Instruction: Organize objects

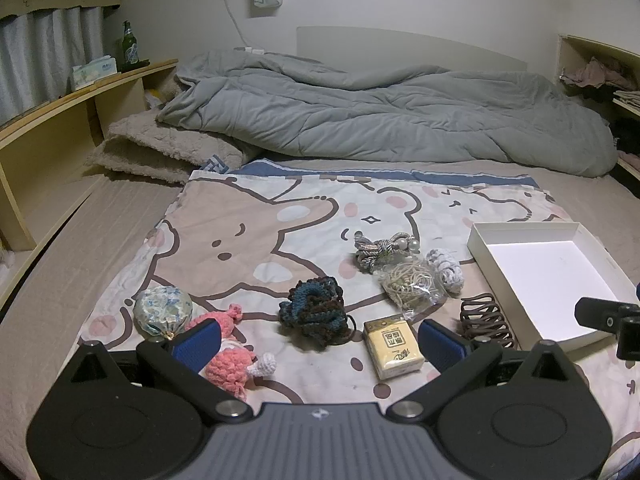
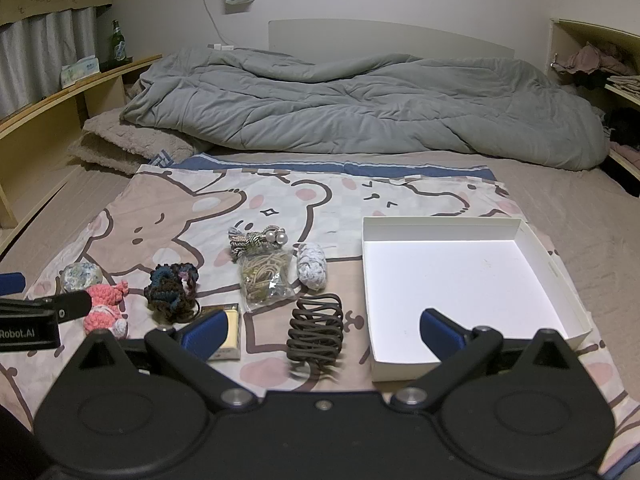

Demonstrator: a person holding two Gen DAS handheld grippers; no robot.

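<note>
Small objects lie on a cartoon bear cloth (image 1: pixel 248 216) on the bed: a pink crochet toy (image 1: pixel 230 360), a floral pouch (image 1: pixel 162 310), a dark blue-brown scrunchie (image 1: pixel 316 312), a yellow box (image 1: pixel 394 348), a bag of hair ties (image 1: pixel 412 284), a grey rope tie with pearls (image 1: pixel 380 250), a white crochet roll (image 1: pixel 444 270) and a brown hair claw (image 2: pixel 316 332). An empty white box (image 2: pixel 460 276) sits to the right. My left gripper (image 1: pixel 320 340) is open above the scrunchie and yellow box. My right gripper (image 2: pixel 322 332) is open over the hair claw.
A rumpled grey duvet (image 1: pixel 380 116) lies across the far bed. Wooden shelves (image 1: pixel 72 120) run along the left with a green bottle (image 1: pixel 129 46) and tissue pack. More shelving with clothes (image 2: pixel 600 64) stands on the right.
</note>
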